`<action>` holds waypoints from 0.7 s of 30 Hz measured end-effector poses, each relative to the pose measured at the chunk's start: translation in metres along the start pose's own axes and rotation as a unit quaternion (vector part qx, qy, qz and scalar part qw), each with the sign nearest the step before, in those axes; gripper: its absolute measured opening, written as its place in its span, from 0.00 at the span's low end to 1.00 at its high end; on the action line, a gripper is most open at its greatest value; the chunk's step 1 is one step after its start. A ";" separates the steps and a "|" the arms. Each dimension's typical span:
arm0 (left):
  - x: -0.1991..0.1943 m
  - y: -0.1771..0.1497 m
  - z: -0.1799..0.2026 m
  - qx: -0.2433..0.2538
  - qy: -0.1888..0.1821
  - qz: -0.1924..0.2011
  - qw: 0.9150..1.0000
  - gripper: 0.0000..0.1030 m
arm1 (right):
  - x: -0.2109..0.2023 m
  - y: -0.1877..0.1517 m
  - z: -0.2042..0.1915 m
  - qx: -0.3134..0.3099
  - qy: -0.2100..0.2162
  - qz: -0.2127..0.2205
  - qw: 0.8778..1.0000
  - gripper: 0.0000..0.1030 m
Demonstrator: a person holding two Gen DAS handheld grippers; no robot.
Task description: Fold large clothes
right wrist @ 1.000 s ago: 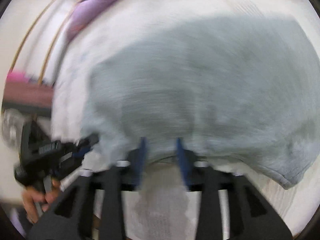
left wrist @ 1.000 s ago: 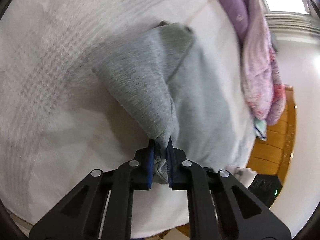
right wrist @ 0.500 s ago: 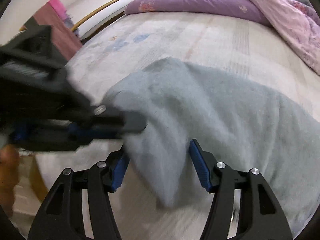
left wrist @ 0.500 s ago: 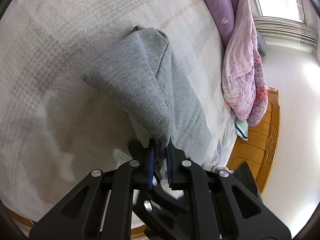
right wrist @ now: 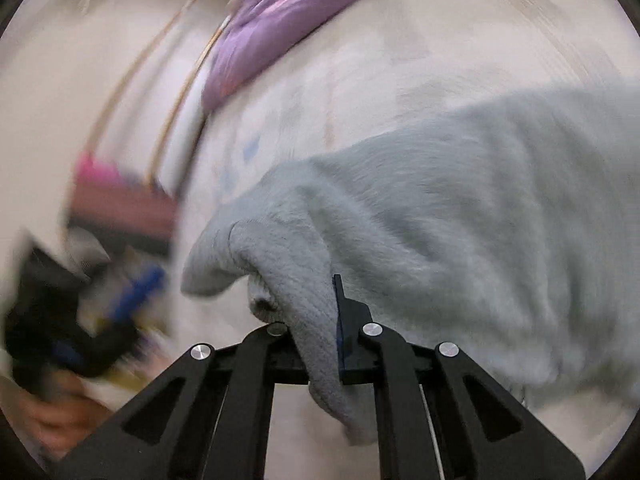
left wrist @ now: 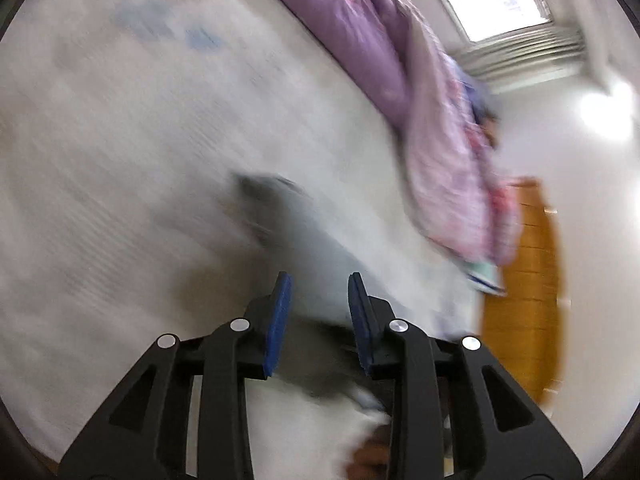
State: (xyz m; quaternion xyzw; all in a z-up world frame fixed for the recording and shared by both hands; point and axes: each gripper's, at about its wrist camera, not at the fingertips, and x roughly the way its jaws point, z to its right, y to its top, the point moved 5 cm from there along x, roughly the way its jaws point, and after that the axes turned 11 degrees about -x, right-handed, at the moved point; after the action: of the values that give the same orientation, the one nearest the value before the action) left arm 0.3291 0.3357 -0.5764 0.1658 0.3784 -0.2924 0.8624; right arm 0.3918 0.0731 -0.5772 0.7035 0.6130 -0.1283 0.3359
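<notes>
A large grey garment (right wrist: 460,208) lies across the white bed sheet (right wrist: 360,64). My right gripper (right wrist: 320,312) is closing on a bunched fold of its near edge; the cloth fills the gap and hides the left pad. In the left wrist view, my left gripper (left wrist: 318,292) hangs above the bed with its jaws opening. Its blue pads (left wrist: 280,312) stand apart and nothing is pinched between them. The grey garment (left wrist: 304,236) shows blurred beyond and below them. The left gripper (right wrist: 100,312) also appears as a blurred black and blue shape at the lower left of the right wrist view.
A purple and pink quilt (left wrist: 440,120) is heaped along the far side of the bed. An orange wooden bed frame (left wrist: 524,288) stands at the right, with a window (left wrist: 496,4) above it. A pink cloth (right wrist: 116,200) hangs on a rail to the left.
My left gripper let go of the grey fold, opened and rose away from the bed. My right gripper closed from wide open onto the same bunched edge of the garment.
</notes>
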 end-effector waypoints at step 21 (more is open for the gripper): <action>0.179 -0.128 0.187 0.202 0.016 -0.122 0.972 0.43 | -0.186 -0.020 0.190 0.318 0.008 0.144 0.937 0.07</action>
State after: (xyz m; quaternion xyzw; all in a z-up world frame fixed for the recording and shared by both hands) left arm 0.4497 0.0741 -0.5952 0.2942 0.3424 -0.4629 0.7629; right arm 0.3769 -0.1900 -0.6142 0.8552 0.4354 -0.2612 0.1043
